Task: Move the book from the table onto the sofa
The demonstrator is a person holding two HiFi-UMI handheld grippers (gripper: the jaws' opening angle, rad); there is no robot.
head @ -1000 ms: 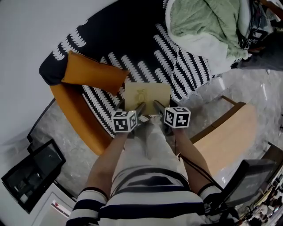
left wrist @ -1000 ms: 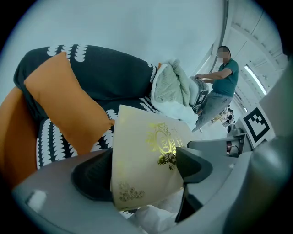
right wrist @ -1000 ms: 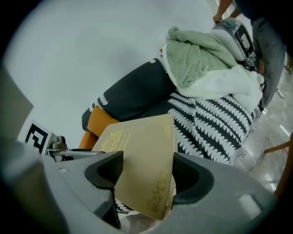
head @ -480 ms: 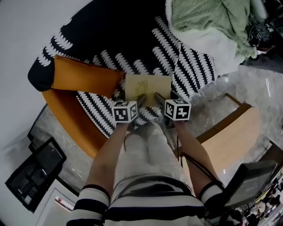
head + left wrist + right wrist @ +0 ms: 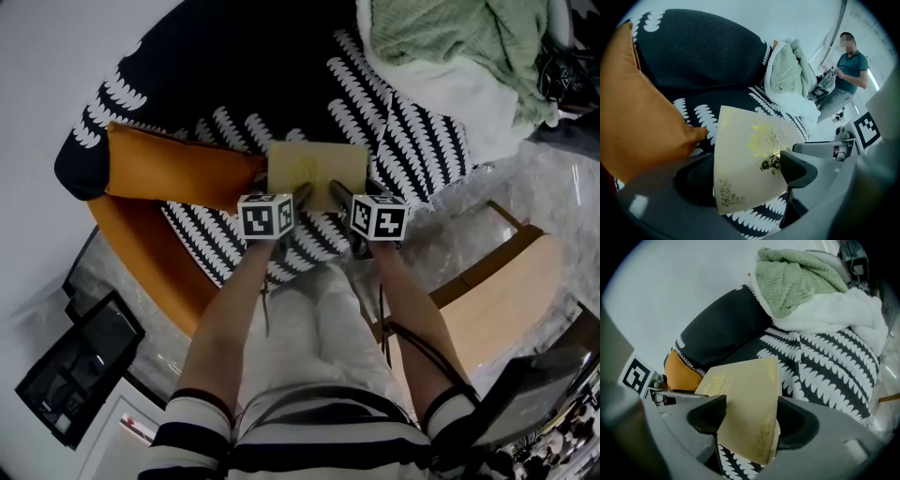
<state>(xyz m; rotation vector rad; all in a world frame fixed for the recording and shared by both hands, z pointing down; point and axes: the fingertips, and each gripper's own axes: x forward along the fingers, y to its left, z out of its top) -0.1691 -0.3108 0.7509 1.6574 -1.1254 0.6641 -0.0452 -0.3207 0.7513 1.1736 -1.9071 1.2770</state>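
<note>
Book (image 5: 317,167): cream, centre frame, over the patterned sofa (image 5: 412,141).
Left claw (image 5: 746,174): clamped on the book.
Right claw (image 5: 747,420): clamped on it too.

- It looked like a living-room corner set up inside a lab or office.
- A sofa (image 5: 281,75) under a black-and-white throw, with an orange cushion (image 5: 178,169) and a green blanket (image 5: 450,42), gave the home look.
- A wooden table (image 5: 497,300) stood near it on a pale marbled floor (image 5: 534,187).
- Two dark monitors (image 5: 80,361) (image 5: 530,394) sat low at the edges.
- A person (image 5: 848,70) stood beyond the blanket beside dark gear, as in a workplace.
</note>
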